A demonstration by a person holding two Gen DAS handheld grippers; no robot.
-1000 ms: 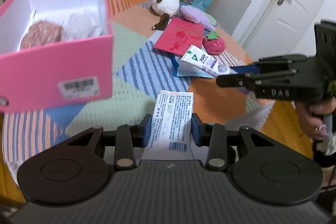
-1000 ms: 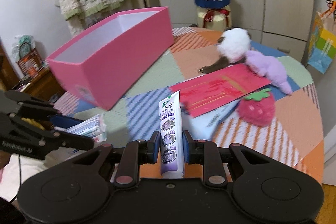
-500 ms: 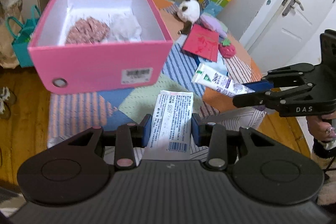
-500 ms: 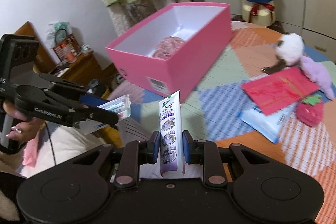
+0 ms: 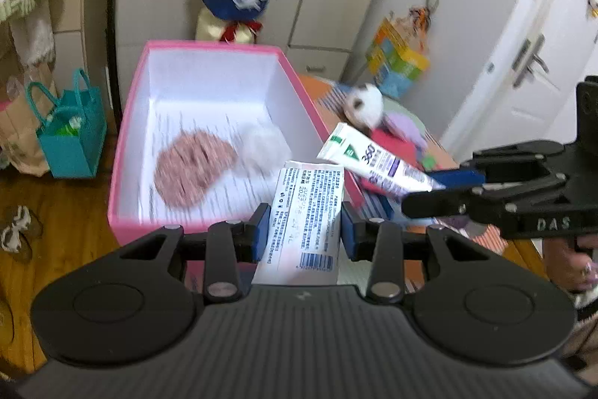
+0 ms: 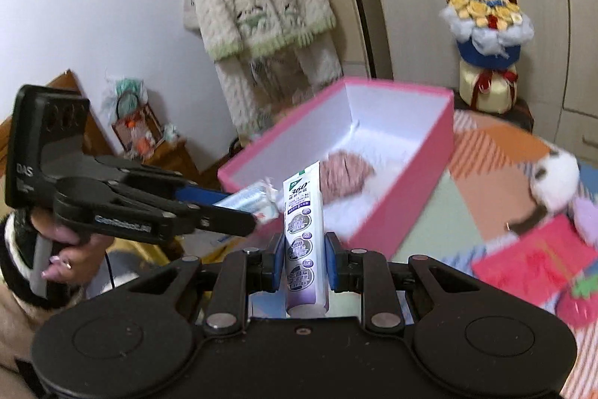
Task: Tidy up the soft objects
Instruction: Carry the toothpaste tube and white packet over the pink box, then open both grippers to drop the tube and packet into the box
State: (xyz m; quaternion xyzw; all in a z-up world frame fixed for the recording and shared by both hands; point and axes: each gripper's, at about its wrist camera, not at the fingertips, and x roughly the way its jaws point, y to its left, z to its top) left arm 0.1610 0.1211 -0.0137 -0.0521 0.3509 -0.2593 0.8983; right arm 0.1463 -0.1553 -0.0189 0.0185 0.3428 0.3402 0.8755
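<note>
Left wrist view shows the pink box [image 5: 209, 137] holding two soft items, while the left gripper [image 5: 304, 230] clamps a white packet [image 5: 304, 212], the right gripper [image 6: 301, 262] clamps a toothpaste tube [image 6: 303, 230], and the panda plush [image 5: 364, 107] waits on the table

The box [image 5: 317, 122] is pink outside and white inside, holding a mottled pink-brown pouch [image 5: 194, 171]. The tube [image 6: 304, 230] is white fading to purple. The tablecloth [image 6: 486, 189] shows orange, green and striped patches.

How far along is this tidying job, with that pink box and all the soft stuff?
Two soft items, a pinkish knitted piece and a white fluffy one, already lie in the pink box. The left gripper holds a white packet; the right gripper holds a toothpaste tube. The panda plush, red envelope and strawberry plush remain on the table.
</note>
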